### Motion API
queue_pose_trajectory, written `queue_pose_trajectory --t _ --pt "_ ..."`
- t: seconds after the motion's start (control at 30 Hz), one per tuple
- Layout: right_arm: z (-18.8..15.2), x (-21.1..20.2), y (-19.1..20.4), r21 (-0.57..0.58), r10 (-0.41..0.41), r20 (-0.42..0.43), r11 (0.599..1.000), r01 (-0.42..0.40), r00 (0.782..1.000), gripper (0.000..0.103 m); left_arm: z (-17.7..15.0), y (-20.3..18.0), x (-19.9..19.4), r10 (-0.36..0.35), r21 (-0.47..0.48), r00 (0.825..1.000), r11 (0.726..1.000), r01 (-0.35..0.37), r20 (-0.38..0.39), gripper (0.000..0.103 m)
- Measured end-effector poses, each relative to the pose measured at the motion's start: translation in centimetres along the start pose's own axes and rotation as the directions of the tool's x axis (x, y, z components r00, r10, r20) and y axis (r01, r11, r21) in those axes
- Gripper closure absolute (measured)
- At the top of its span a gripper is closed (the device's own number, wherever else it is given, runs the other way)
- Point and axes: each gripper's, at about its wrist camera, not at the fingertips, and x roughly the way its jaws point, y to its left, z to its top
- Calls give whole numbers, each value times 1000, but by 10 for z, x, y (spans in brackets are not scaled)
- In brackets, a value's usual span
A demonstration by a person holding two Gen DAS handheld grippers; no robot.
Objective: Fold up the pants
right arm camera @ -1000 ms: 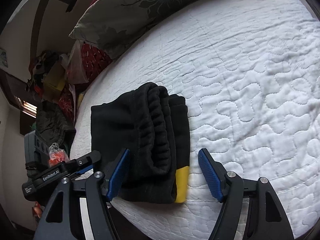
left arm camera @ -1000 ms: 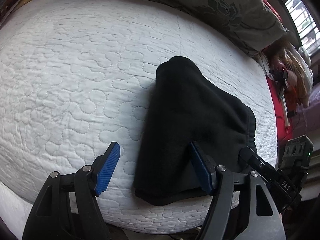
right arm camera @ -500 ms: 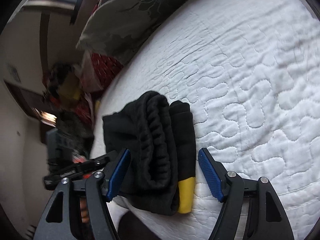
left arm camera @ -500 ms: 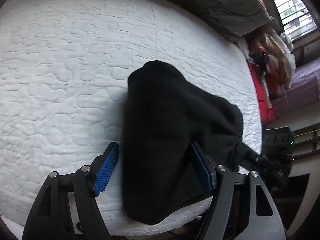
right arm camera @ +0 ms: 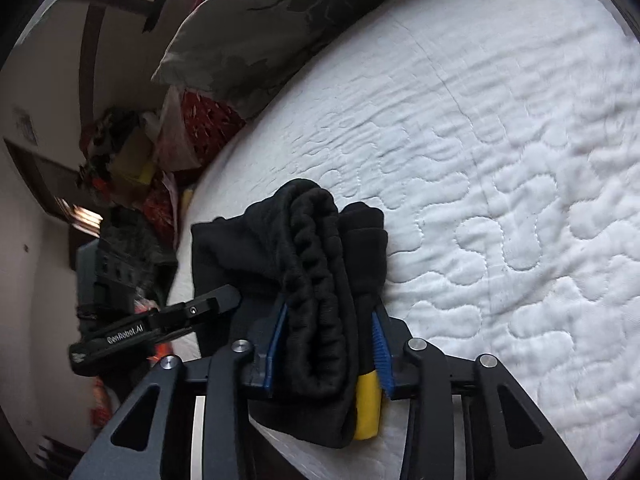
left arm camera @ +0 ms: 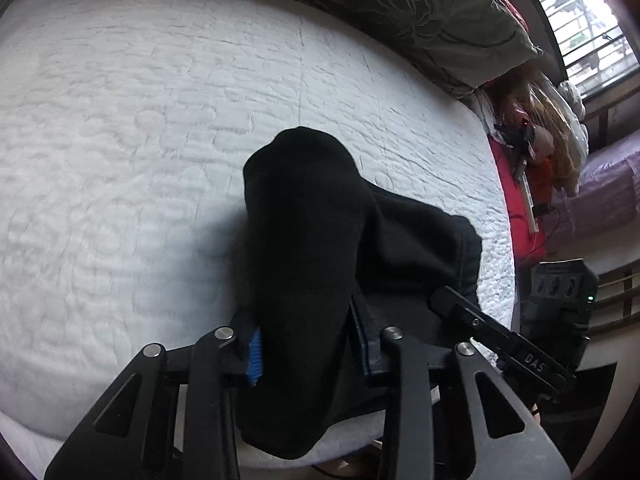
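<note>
1. Pants, black, lie bunched in a compact multi-layer bundle at the near edge of the bed; folding appears well advanced, with the elastic waistband rolled inside the stack and a yellow strip at the near end.
2. Left tool: jaws closing, blue pads pressed against both sides of the near fold.
3. Right tool: jaws closing, pads clamped on the waistband end beside the yellow strip.
4. Judgement: remaining work is probably a last fold or shifting the bundle; edges look uneven and may need squaring.
5. Beyond, the white quilted bed lies bare up to a grey floral pillow.
</note>
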Motion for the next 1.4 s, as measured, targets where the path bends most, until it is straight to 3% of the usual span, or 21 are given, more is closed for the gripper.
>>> queue_pose_trajectory --t 0.13,0.27,0.43,0.57,0.63,0.7,0.73,0.8,0.9,0.97,1.03,1.13,1.23,1.3,1.4 --pt "-6 -12 18 -61 -22 11 998 23 1000 67 -7 9 -16 7 -45 999 999 -5 43 72" --pt "7 -3 41 -70 -5 6 998 5 1000 67 17 23 -40 14 -98 994 995 -3 109 72" --pt "44 27 79 -77 42 29 996 -40 999 67 68 43 -62 108 -130 980 988 -87 167 72" --pt "64 63 95 -53 44 32 998 -42 999 67 93 63 -47 209 -170 967 968 -183 146 71" --pt "68 87 96 -38 21 17 999 -20 1000 66 100 74 -27 264 -197 960 950 -242 92 68" --pt "68 107 92 -39 -24 -15 999 24 1000 62 100 86 -14 278 -228 958 939 -257 65 51" --pt "67 115 88 -40 -62 -29 997 61 998 60 98 90 -16 272 -243 959 939 -246 80 48" --pt "66 116 78 -10 -18 -23 1000 18 1000 58 94 94 -20 258 -254 961 940 -226 99 41" --pt "69 105 69 14 5 -31 1000 -5 1000 54 83 100 -33 250 -280 961 937 -209 117 41" --pt "69 89 68 11 5 -15 1000 -5 1000 54 69 104 -48 276 -302 949 927 -221 155 41" --pt "65 69 74 -25 -31 19 999 32 999 51 52 97 -59 326 -319 925 913 -254 197 41" --pt "60 52 95 -127 -111 39 985 115 993 39 22 85 -66 403 -328 887 889 -321 224 41" --pt "38 34 114 -241 -247 85 935 260 965 23 1 81 -72 461 -326 855 867 -377 237 41" --pt "16 21 124 -275 -329 146 893 358 933 9 -12 74 -73 495 -322 833 852 -411 247 41" --pt "-9 0 123 -292 -380 228 851 435 896 1 -26 62 -73 549 -302 798 827 -475 250 41"
